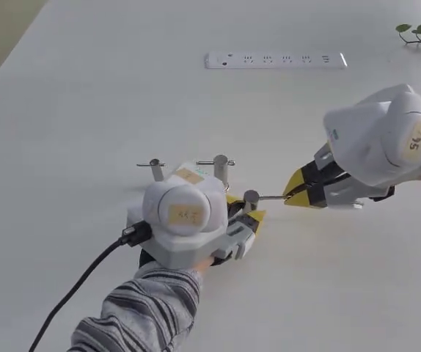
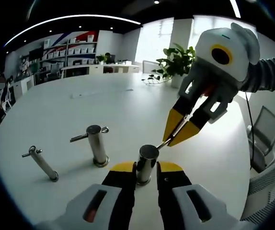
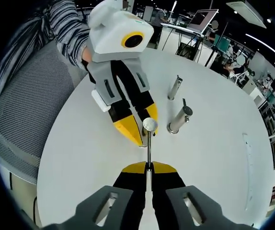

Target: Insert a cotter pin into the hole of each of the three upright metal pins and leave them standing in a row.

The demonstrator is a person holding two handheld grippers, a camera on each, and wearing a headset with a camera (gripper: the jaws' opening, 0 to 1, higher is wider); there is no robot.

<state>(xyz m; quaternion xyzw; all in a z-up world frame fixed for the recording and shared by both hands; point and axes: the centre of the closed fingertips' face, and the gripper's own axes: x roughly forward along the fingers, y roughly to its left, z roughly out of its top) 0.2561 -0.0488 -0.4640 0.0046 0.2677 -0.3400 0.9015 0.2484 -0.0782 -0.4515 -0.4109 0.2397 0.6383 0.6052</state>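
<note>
The third metal pin (image 2: 147,160) stands upright low in the middle of the left gripper view, clamped near its base between the jaws of the left gripper (image 2: 146,168). The cotter pin (image 3: 148,146) meets its head from the right. It is a thin wire lying level, pinched at its far end by the right gripper (image 1: 293,194). Its tip touches the pin's head, but I cannot tell whether it has entered the hole.

Left of centre in that view stand the near pin (image 2: 97,143) and the far pin (image 2: 41,163), free on the white table (image 1: 86,110), each with a cotter already through its head. In the head view they sit just above the left gripper, and the held pin is to their lower right, not quite on their line. A power strip (image 1: 275,60) lies near the top of that view, well apart.

I judge the main risk to be the aim: if the hole is turned slightly off the wire's axis, the tip will skid off the head and the wire may bend. A sideways push could also tip the pin, since it is held low. The left gripper's body is close to the two finished pins — a careless shift could knock one over and break the row.
</note>
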